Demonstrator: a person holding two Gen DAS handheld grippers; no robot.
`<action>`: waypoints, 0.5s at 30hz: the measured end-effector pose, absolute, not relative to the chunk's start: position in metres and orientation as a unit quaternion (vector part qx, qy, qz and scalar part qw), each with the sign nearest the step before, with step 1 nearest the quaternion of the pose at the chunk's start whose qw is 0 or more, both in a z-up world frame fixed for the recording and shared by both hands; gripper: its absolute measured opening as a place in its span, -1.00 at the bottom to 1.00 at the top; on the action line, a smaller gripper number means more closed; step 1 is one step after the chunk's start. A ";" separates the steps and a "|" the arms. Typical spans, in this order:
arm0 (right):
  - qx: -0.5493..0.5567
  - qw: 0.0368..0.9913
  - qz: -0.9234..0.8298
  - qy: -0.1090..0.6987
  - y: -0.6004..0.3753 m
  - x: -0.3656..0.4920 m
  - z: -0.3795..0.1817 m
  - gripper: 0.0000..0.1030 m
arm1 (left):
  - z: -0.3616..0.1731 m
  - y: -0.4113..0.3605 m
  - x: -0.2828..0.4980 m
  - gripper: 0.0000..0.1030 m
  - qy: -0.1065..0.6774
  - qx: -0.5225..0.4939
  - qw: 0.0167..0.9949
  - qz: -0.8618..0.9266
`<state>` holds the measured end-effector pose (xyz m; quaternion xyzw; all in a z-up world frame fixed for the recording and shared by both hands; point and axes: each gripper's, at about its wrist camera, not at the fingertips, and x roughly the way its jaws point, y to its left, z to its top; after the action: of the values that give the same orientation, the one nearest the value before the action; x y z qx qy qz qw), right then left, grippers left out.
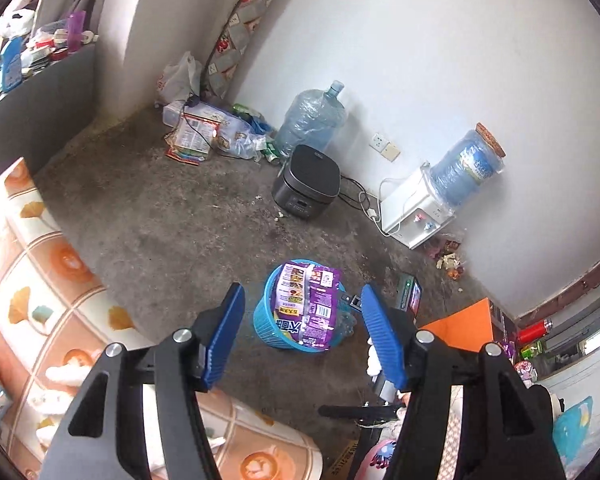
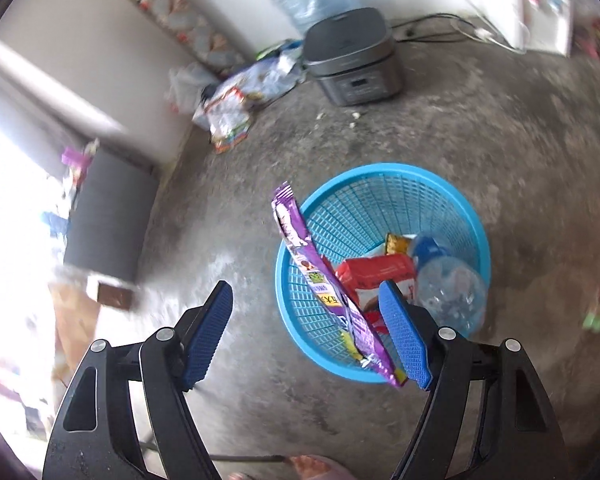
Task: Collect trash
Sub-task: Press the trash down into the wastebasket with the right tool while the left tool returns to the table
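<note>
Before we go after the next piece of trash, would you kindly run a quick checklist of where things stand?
1. Left gripper jaws open, holding nothing: ok.
2. Right gripper jaws open: ok.
3. Purple wrapper fully inside the blue basket: not ok, it stands on end, top above the rim.
4. Wrapper free of the right gripper: cannot tell, it lies close to one finger.
5. Basket upright on the floor: ok.
6. More trash to collect: ok, packets lie by the wall.
</note>
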<state>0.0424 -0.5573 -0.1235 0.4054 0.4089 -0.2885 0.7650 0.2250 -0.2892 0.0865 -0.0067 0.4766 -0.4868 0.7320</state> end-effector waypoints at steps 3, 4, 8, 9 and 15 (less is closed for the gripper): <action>0.365 0.759 -0.308 0.443 -0.568 0.065 -0.140 0.40 | 0.098 -0.231 0.228 0.14 0.465 -0.035 0.755 -0.461; 0.355 0.757 -0.313 0.450 -0.572 0.072 -0.146 0.36 | 0.100 -0.212 0.229 0.14 0.459 -0.044 0.765 -0.450; 0.344 0.748 -0.290 0.487 -0.581 0.096 -0.176 -0.54 | 0.105 -0.136 0.232 0.14 0.449 -0.075 0.799 -0.392; 0.342 0.750 -0.269 0.498 -0.577 0.102 -0.182 -0.95 | 0.105 -0.120 0.231 0.14 0.448 -0.082 0.807 -0.376; 0.185 0.803 -0.110 0.555 -0.515 0.128 -0.170 -1.00 | 0.089 -0.031 0.230 0.14 0.450 -0.140 0.831 -0.296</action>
<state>0.1284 -0.5154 -0.1699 0.1849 0.5552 -0.1105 0.8034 0.2300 -0.0310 0.0890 -0.1397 0.4502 -0.2959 0.8308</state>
